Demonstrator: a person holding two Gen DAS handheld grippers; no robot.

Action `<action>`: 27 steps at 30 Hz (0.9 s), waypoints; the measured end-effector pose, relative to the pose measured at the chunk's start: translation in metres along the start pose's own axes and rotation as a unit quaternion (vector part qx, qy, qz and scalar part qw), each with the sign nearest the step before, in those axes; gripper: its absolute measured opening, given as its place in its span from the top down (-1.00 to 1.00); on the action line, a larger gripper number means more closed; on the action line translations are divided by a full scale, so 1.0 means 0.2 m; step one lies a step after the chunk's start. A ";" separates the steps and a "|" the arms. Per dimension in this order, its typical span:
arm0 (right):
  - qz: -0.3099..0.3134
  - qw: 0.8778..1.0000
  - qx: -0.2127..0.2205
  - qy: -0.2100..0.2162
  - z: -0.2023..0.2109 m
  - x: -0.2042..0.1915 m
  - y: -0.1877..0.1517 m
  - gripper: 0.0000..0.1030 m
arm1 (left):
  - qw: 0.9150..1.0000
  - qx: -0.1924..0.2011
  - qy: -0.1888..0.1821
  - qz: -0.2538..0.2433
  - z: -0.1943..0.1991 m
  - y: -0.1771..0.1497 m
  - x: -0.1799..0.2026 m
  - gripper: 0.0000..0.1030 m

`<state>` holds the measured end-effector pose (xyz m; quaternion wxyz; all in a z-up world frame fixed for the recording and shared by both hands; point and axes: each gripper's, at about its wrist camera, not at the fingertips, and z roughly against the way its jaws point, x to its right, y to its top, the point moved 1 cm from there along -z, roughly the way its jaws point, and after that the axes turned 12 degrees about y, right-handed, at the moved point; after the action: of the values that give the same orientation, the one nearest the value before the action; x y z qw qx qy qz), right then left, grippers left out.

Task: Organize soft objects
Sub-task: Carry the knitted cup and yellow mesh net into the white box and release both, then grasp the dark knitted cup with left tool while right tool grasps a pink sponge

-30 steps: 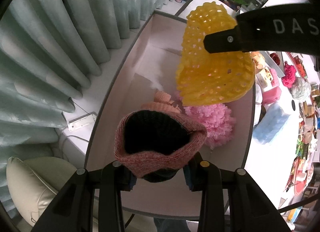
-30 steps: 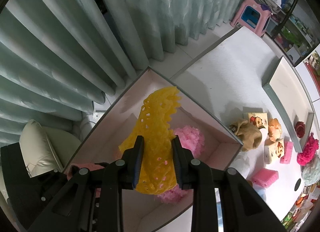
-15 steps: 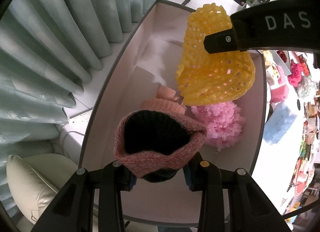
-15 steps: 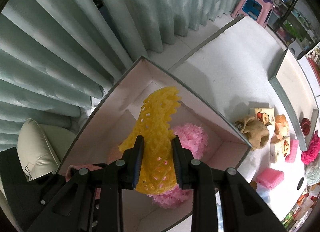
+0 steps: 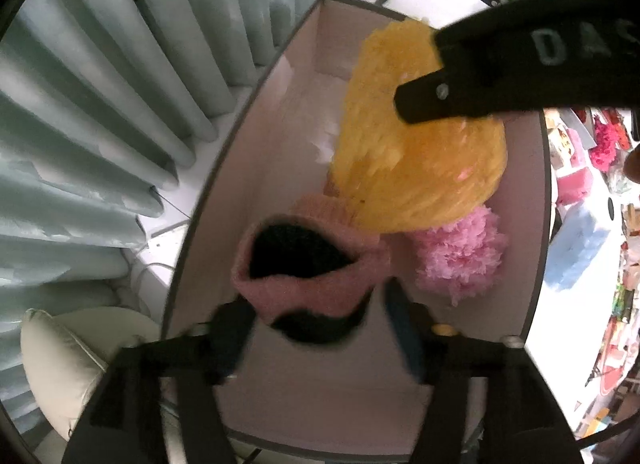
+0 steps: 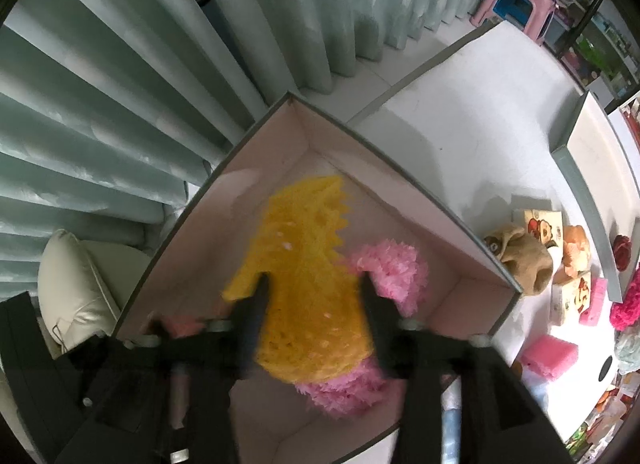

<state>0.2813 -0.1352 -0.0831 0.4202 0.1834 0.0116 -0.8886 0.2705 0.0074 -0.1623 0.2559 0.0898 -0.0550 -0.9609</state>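
Note:
A pink knit hat with a dark lining (image 5: pixel 308 276) sits over the open pale box (image 5: pixel 248 168). My left gripper (image 5: pixel 320 328) points down at it. Its jaws are opening, with the hat between the spread fingers and a gap at the right finger. A yellow crochet piece (image 6: pixel 308 284) hangs over a fluffy pink pompom (image 6: pixel 396 268) inside the box (image 6: pixel 400 168). My right gripper (image 6: pixel 314 304) is over it, its jaws opening with the yellow piece loose between them. In the left wrist view the right gripper's body (image 5: pixel 500 76) covers part of the yellow piece (image 5: pixel 416 160), beside the pompom (image 5: pixel 460 260).
Pale green curtains (image 6: pixel 140 84) hang behind the box and a cream cushion (image 6: pixel 76 288) lies below its left side. On the white table to the right are a brown plush (image 6: pixel 524 260), a pink sponge (image 6: pixel 552 356), small toys and a grey box lid (image 6: pixel 588 200).
Both grippers have spread their jaws. The pink hat and the yellow crochet piece, gripped before, now lie loose between the fingers and lower in the box.

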 end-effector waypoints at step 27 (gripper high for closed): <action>-0.222 0.969 0.098 0.043 0.61 0.91 -1.17 -1.00 | 0.990 0.011 -0.046 -0.133 0.43 -0.23 0.73 -1.00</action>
<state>-0.0388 -0.1407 -0.0625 0.1920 0.2544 -0.0169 -0.9477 0.1059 -0.0215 -0.1067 0.1221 0.0545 -0.0651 -0.9889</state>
